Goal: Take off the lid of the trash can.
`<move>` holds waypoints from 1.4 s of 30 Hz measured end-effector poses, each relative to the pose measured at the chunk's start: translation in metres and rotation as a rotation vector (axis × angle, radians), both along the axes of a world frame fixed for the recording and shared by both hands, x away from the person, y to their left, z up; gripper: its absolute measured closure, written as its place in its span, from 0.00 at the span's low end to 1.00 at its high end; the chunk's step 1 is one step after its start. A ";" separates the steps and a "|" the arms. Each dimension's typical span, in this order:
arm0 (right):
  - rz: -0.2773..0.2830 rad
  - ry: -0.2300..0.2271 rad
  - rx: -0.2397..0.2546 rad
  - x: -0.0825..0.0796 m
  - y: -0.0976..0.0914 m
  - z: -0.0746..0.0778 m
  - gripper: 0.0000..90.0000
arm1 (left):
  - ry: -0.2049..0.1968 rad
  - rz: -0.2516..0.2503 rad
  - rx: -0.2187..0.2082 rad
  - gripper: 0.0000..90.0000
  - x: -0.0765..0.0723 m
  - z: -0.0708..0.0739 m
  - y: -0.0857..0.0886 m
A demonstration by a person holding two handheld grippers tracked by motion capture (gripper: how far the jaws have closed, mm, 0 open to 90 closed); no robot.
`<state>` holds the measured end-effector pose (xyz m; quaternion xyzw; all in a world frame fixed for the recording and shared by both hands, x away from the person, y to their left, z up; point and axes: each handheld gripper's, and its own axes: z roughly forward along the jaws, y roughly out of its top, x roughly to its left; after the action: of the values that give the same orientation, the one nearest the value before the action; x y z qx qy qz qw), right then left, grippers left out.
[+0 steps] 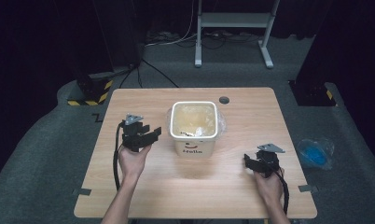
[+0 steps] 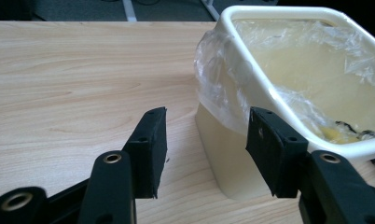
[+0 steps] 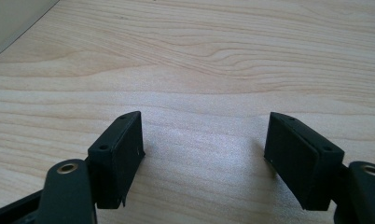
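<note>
A cream square bin with a smile and lettering on its front stands mid-table, lined with a clear plastic bag. The left gripper view brings the bin's rim close, with the bag's loose edge draped over the near corner and some yellow and dark scraps inside. My left gripper is open just left of the bin, pointing at that corner without touching it. My right gripper hovers low over bare wood at the front right, open, with nothing between its pads.
The wooden table has a round cable hole behind the bin. On the floor to the right lies a clear bag holding something blue. A white stand and a yellow-and-black striped base sit beyond the table.
</note>
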<state>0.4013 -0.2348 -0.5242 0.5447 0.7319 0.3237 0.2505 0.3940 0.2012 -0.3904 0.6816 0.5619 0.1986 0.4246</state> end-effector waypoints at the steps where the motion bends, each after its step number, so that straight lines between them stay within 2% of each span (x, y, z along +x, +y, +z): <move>1: 0.000 0.000 0.000 0.000 0.000 0.000 0.31 | -0.002 0.001 -0.003 0.53 0.000 0.001 -0.001; 14: 0.000 0.000 0.000 0.000 0.000 0.000 0.31 | -0.015 -0.005 0.000 0.56 0.005 0.009 -0.009; 42: 0.000 0.000 0.000 0.000 0.000 0.000 0.31 | -0.013 -0.010 0.005 0.55 0.014 0.013 -0.025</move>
<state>0.4013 -0.2347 -0.5242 0.5447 0.7320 0.3236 0.2507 0.4084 0.1765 -0.3771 0.6840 0.5554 0.2024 0.4274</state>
